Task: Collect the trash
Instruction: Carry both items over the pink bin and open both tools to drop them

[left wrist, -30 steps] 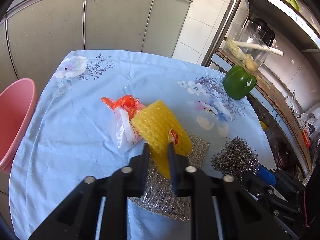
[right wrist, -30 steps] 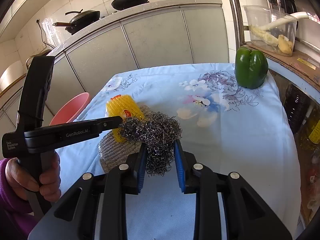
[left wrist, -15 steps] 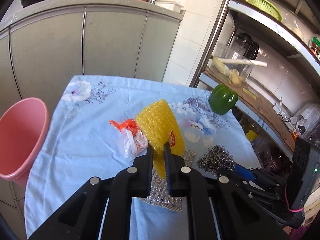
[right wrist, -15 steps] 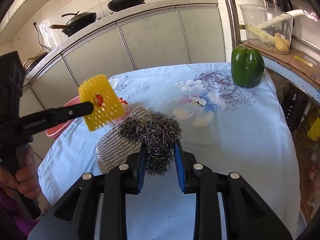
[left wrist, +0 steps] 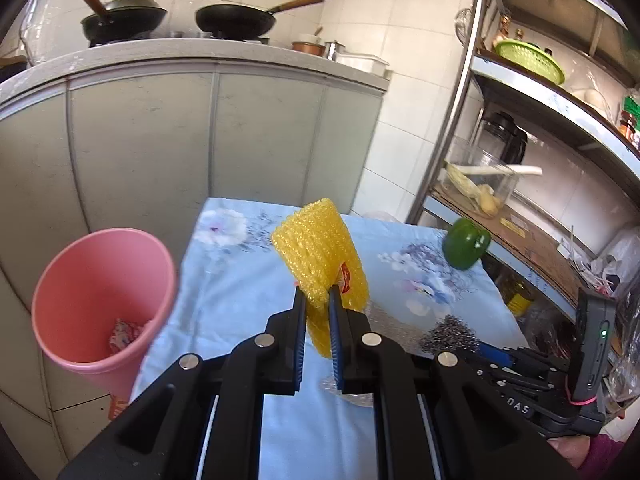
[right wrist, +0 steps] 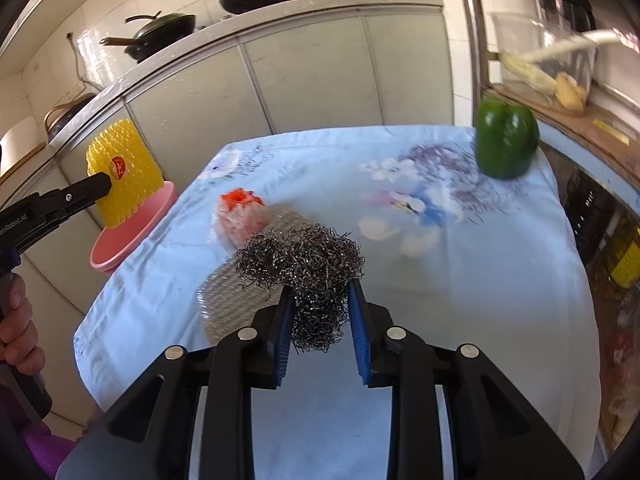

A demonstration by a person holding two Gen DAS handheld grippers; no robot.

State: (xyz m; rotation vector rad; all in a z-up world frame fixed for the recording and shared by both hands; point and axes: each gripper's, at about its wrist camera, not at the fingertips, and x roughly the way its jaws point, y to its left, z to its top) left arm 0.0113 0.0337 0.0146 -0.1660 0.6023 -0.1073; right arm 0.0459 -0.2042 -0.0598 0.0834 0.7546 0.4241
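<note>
Yellow foam netting point(left wrist: 320, 256), a ribbed mesh sleeve with a small red label on its side, is pinched between the closed fingers of the left gripper point(left wrist: 317, 304) and held up in the air. From the right wrist view the sleeve point(right wrist: 122, 172) hangs beside and partly in front of the pink bin point(right wrist: 132, 228), which stands off the table's left edge; whether it is directly over the opening is hard to judge. The bin point(left wrist: 100, 300) is open at the top with some wrappers lying at the bottom.

The right gripper point(right wrist: 320, 312) is clamped on a tangled steel wool scourer point(right wrist: 304, 268), above a silvery mat point(right wrist: 240, 288) near the table's front left corner. An orange and white plastic bag point(right wrist: 240, 216) lies just beyond the mat. A green pepper point(right wrist: 504, 140) sits at the far right edge of the floral tablecloth point(right wrist: 460, 280), well apart from the rest.
</note>
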